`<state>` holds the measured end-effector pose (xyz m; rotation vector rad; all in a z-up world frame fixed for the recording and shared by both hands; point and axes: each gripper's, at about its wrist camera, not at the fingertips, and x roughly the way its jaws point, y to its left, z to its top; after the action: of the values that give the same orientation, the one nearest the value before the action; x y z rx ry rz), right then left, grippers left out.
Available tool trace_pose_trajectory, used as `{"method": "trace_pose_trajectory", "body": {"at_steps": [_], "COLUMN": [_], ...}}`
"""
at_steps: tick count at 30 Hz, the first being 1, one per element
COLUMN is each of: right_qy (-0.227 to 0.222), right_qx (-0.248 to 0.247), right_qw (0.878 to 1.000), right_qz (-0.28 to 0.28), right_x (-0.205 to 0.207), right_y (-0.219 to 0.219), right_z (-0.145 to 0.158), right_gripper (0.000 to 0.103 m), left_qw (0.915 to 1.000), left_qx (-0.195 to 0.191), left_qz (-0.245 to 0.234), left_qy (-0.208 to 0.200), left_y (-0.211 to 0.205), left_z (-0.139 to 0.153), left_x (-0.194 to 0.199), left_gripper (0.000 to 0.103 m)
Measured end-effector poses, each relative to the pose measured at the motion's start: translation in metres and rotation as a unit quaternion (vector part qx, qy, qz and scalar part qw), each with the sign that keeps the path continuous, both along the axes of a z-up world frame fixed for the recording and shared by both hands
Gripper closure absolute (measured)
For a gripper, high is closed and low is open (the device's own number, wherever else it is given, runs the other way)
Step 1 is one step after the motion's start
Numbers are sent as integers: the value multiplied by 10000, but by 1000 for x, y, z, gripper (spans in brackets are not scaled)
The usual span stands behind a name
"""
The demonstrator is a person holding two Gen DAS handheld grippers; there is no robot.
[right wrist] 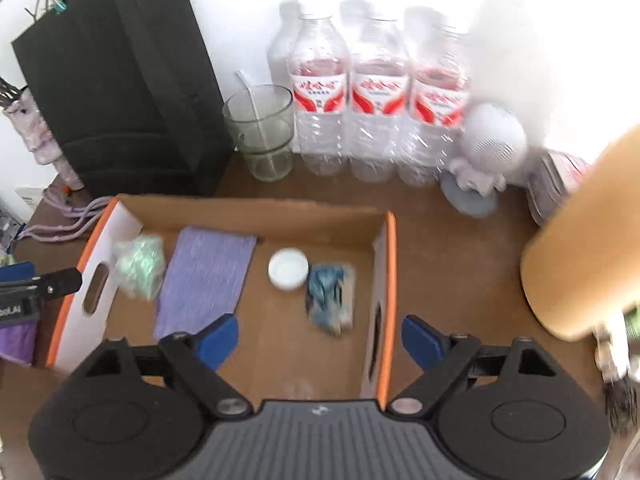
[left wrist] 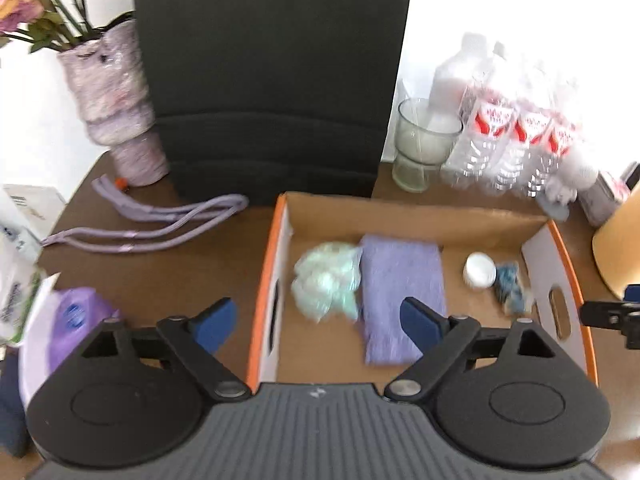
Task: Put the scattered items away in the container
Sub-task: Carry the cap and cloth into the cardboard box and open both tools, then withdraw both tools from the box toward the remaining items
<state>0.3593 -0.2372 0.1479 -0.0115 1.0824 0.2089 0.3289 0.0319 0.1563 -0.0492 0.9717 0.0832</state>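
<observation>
Inside orange-rimmed cardboard box (left wrist: 416, 216): lilac cloth (left wrist: 400, 280)

My cardboard box (right wrist: 240, 210) is matt brown inside, with white walls and orange edges. In it lie a ribbed lilac cloth (right wrist: 206, 276), a crinkly pale-green plastic bag (right wrist: 140, 266) and a smooth white plastic cap (right wrist: 288, 268). At the worktop's (right wrist: 460, 260) far edge stand 3 glossy clear plastic bottles (right wrist: 378, 100) and a glass cup (right wrist: 262, 132).

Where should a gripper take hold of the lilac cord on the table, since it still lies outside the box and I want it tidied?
Grip the lilac cord at its middle, where the looped strands run side by side, coming from above with the fingers across the strands. It lies flat on the table left of the cardboard box, so only a top-down pinch gets under it, and a bunched spot gathers all strands.
</observation>
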Motion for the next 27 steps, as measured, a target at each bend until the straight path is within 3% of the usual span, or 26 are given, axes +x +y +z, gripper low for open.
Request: {"method": "trace_pose_trajectory", "body": {"at_steps": [5, 8, 9, 12, 14, 17, 23, 27], "right_qy": [-82, -462, -675, -1734, -2602, -3226, -3044, -3071], "right_qx": [10, 265, 455, 765, 663, 254, 757, 806], "right_qw": [10000, 9985, 9966, 9817, 9629, 9460, 9495, 9482], "right_qz": [27, 124, 150, 211, 264, 209, 24, -94], "right_x": [-35, -63, -77, -130, -162, -188, -209, -259], "right_y": [2, 8, 10, 20, 29, 41, 31, 23], "right_z": [12, 15, 15, 9, 0, -10, -8, -14], "right_gripper": [14, 14, 13, 12, 7, 4, 3, 3], "left_qw": [9996, 9952, 9893, 9585, 9486, 9500, 9480, 9557], "left_qx": [179, 243, 244, 285, 392, 34, -87, -167], "left_qz": [-100, 1, 39, -188, -179, -278, -199, 219], "left_qy": [-209, -946, -1436, -2829, -3135, -3111, -3176, -2930], "left_y": [-14, -22, -24, -30, -34, -31, -22, -17], "left_z": [15, 19, 18, 6, -3, -9, -18, -36], "left_x": [-37, -76, -97, -154, -173, -184, -217, -281], "left_gripper": [3, 1, 0, 0, 0, 0, 0, 0]}}
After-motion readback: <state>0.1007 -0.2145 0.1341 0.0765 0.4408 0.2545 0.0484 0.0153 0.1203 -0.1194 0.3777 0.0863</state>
